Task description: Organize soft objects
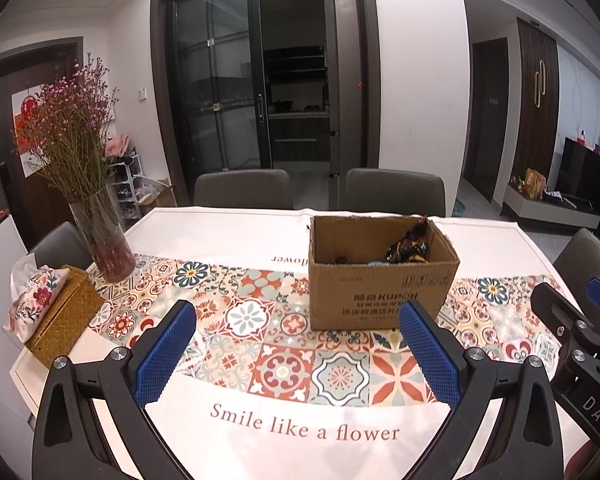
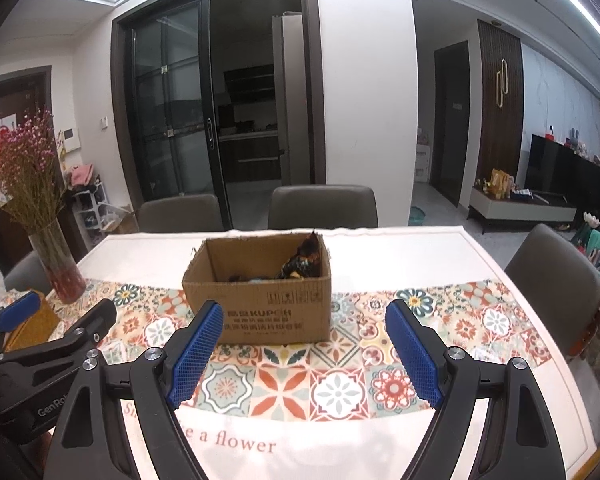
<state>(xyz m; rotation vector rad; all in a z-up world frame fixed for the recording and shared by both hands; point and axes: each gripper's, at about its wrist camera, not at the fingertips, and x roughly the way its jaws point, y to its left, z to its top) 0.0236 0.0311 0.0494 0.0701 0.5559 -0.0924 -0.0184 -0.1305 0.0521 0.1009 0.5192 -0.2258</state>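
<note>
A dining room tabletop (image 1: 228, 232) under a patterned cloth carries a cardboard box (image 1: 380, 280) toward its far edge, a dark soft toy (image 1: 410, 246) inside. The left hand-held gripper (image 1: 296, 344) and right hand-held gripper (image 2: 304, 344) hover near the front edge, jaws wide apart, holding nothing.

Each tool (image 1: 296, 320) (image 2: 304, 322) has black arms, blue cross-hatched pads (image 1: 162, 354) and silver screws.

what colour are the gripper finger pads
Blue, with a fine grid texture, on black arms; clearest on the left gripper's pads in the left wrist view.
</note>
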